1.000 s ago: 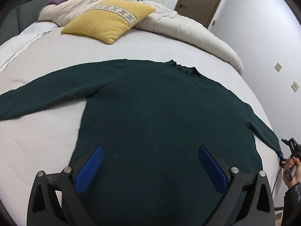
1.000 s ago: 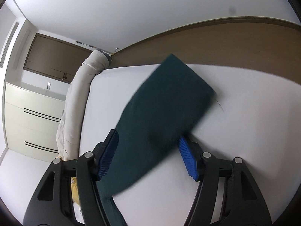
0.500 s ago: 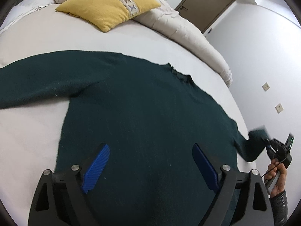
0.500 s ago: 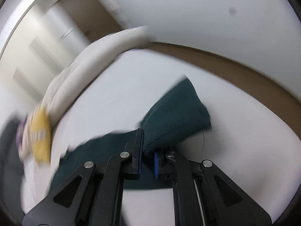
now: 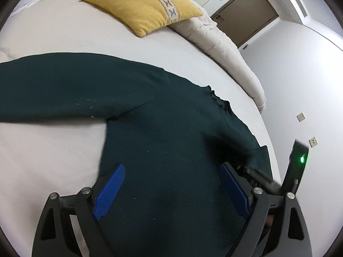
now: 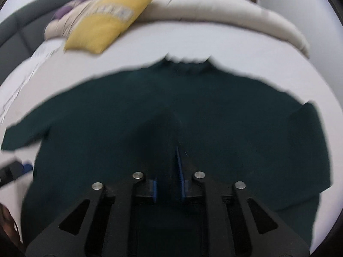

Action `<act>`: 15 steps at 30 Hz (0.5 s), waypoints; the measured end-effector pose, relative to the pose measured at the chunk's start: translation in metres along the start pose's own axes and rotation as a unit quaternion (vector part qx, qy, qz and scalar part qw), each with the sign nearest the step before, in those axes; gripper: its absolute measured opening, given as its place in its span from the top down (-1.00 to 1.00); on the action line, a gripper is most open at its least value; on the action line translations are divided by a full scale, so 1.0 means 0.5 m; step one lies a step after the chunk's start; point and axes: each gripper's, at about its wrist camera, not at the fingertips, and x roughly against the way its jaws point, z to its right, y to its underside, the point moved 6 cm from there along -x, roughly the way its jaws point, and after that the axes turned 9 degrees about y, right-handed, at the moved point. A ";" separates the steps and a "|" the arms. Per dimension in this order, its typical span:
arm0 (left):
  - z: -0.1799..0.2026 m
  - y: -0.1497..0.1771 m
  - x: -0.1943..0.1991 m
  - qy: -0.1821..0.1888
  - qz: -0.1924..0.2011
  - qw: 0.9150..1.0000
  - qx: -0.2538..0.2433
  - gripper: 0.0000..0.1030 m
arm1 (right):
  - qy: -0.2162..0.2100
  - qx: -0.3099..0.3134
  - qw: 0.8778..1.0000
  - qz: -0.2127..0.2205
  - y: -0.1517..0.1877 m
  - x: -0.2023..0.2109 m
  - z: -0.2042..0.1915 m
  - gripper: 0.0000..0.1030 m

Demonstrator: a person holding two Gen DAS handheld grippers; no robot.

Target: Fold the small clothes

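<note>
A dark green sweater [image 5: 163, 128] lies flat on the white bed [image 5: 53, 150], collar [image 5: 218, 100] towards the pillows. Its left sleeve [image 5: 42, 90] stretches out to the left. My left gripper [image 5: 171, 190] is open and empty, hovering over the sweater's lower body. My right gripper [image 6: 167, 167] is shut on the cuff of the right sleeve [image 6: 163, 132] and holds it over the sweater's body; the sleeve folds back from the right shoulder [image 6: 304, 128]. The right gripper also shows at the left wrist view's right edge [image 5: 246, 167]. The right wrist view is blurred.
A yellow pillow [image 5: 141, 6] and a rolled beige duvet [image 5: 225, 49] lie at the head of the bed. A brown door [image 5: 246, 15] and a white wall with sockets [image 5: 300, 117] stand to the right. A grey headboard [image 6: 19, 32] is at far left.
My right gripper closed on the right sleeve's cuff, lifted it from the bed's edge and carried it inward over the sweater's body. My left gripper shifted closer over the sweater, still open.
</note>
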 end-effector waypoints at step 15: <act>0.133 -0.029 -0.276 -0.038 -0.103 0.991 -0.075 -0.50 | -0.063 -0.166 0.981 0.075 0.120 0.194 0.308 -0.31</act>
